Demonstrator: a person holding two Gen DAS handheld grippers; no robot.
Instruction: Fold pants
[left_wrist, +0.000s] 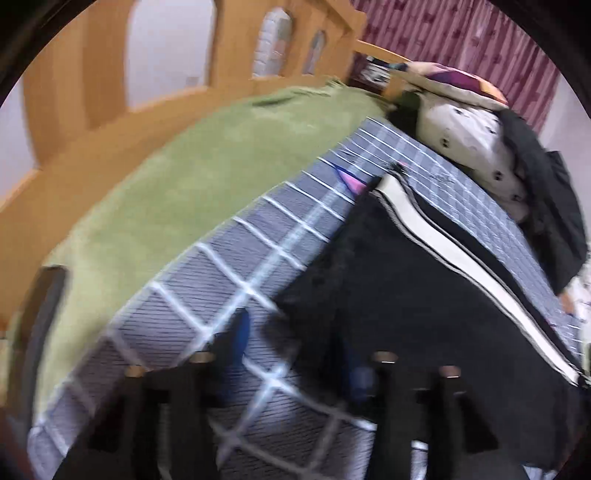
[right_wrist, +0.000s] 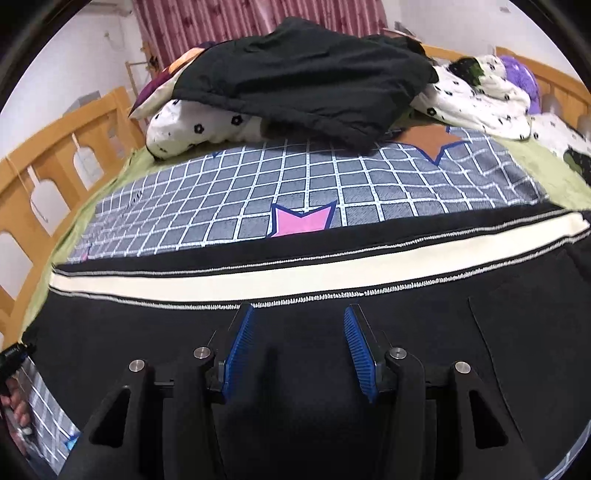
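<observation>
Black pants (right_wrist: 303, 291) with a cream side stripe (right_wrist: 258, 275) lie flat across the grey checked bedsheet (right_wrist: 258, 184). My right gripper (right_wrist: 299, 317) is open, its blue pads (right_wrist: 240, 343) spread just above the pants fabric below the stripe. In the blurred left wrist view the pants (left_wrist: 388, 288) stretch away to the right, stripe (left_wrist: 443, 243) along their far edge. My left gripper (left_wrist: 295, 332) is open over the pants' left edge and the sheet (left_wrist: 229, 266), holding nothing.
A black garment (right_wrist: 306, 81) lies on white flowered bedding (right_wrist: 480, 96) at the head of the bed. A green blanket (left_wrist: 184, 170) covers the side by the wooden bed rail (left_wrist: 74, 155). A striped red curtain (right_wrist: 221, 22) hangs behind.
</observation>
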